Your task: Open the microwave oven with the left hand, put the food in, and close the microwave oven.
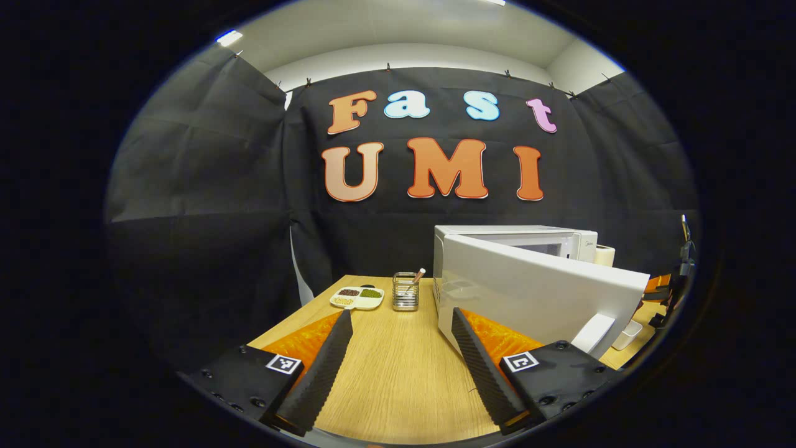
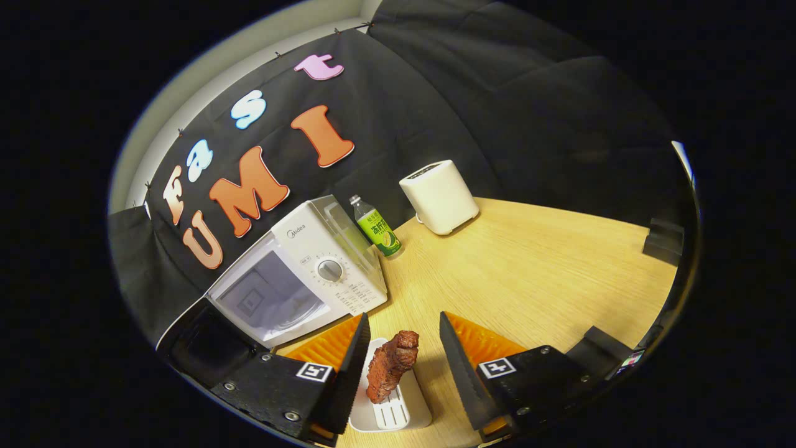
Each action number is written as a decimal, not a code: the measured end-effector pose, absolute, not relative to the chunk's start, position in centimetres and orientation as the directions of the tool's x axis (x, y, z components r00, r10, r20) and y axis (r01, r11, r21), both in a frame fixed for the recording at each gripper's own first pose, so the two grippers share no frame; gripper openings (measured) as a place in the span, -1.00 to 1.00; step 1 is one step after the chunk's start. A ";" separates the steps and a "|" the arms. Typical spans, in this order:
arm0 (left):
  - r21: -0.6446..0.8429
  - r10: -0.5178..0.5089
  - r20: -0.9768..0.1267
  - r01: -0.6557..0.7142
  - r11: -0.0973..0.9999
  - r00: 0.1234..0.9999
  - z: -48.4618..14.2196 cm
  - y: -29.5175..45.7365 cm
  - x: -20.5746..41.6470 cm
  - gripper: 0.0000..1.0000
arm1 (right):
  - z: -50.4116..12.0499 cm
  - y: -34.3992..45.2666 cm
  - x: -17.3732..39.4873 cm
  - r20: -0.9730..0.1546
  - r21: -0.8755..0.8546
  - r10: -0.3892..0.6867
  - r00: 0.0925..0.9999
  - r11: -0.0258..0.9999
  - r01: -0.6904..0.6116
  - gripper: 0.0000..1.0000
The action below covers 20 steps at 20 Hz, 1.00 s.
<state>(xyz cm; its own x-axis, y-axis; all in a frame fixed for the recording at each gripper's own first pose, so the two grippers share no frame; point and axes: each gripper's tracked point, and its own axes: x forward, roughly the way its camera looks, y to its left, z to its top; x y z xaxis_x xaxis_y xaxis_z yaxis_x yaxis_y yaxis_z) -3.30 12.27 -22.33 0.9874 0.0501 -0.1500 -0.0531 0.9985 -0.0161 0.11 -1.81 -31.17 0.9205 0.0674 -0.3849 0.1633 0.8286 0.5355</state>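
Two grippers worked over one wooden table (image 2: 535, 261). Left gripper (image 1: 401, 320) spread wide, grasping nothing, poised above bare tabletop just beside one white microwave door (image 1: 541, 292), swung open. Right gripper (image 2: 401, 339) likewise parted, fingers (image 2: 354, 354) apart from one reddish-brown piece of meat (image 2: 390, 367); meat stood between them, leaning on one small white dish (image 2: 392, 404) on the table. Beyond the left gripper, seen one divided snack plate (image 1: 357, 297) with three fillings and one mesh holder (image 1: 405, 291) with a pen. Farther along in the right gripper view, found one white microwave oven (image 2: 298, 274), cavity exposed, one green-labelled bottle (image 2: 376, 227) just beside it, then one white toaster (image 2: 440, 196) near the cloth wall.
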 end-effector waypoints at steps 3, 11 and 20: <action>-0.011 0.050 -0.149 -0.052 0.999 0.988 -22.3 12.0 -2.6 1.00 | -31.5 -1.4 0.2 -0.385 0.608 0.101 0.917 0.776 0.170 -0.04; 0.002 0.057 -0.127 -0.058 0.998 0.990 -21.6 12.2 -2.3 0.94 | -29.9 -1.6 0.5 -0.358 0.680 0.080 0.930 0.705 0.201 -0.91; -0.022 0.024 -0.104 -0.026 0.999 0.994 -21.1 12.5 -2.1 0.94 | -22.1 -0.9 0.4 -0.233 0.672 0.030 0.972 0.727 0.139 -0.95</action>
